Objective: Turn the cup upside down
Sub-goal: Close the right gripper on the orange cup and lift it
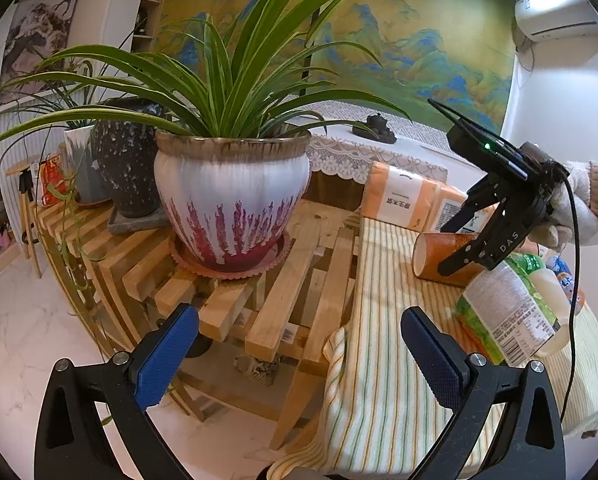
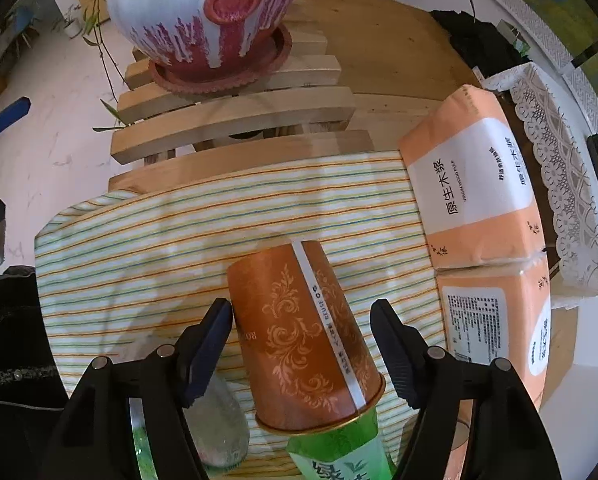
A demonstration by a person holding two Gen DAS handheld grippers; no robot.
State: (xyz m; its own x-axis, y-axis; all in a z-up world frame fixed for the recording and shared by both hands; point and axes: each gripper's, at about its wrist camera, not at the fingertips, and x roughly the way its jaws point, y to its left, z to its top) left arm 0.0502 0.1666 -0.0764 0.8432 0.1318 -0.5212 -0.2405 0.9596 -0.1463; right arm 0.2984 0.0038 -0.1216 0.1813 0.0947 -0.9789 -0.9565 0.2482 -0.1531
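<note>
A brown paper cup (image 2: 303, 336) with a pale floral print lies on the striped cloth (image 2: 147, 240), base pointing away and rim toward the camera. My right gripper (image 2: 301, 320) is open with its fingers on either side of the cup; the left finger (image 2: 215, 332) is at the cup's wall, the right one stands apart. In the left wrist view the cup (image 1: 439, 254) lies on its side with its white inside facing left, partly behind the right gripper (image 1: 465, 248). My left gripper (image 1: 295, 344) is open and empty, off the cloth's left edge.
A white and red plant pot (image 1: 231, 204) stands on a slatted wooden stand (image 1: 287, 288). Two orange tissue packs (image 2: 475, 184) lie right of the cup. A green-labelled bottle (image 2: 339, 452) and a clear bottle (image 2: 219, 424) lie near the cup's rim. Darker pots (image 1: 127, 164) stand at the left.
</note>
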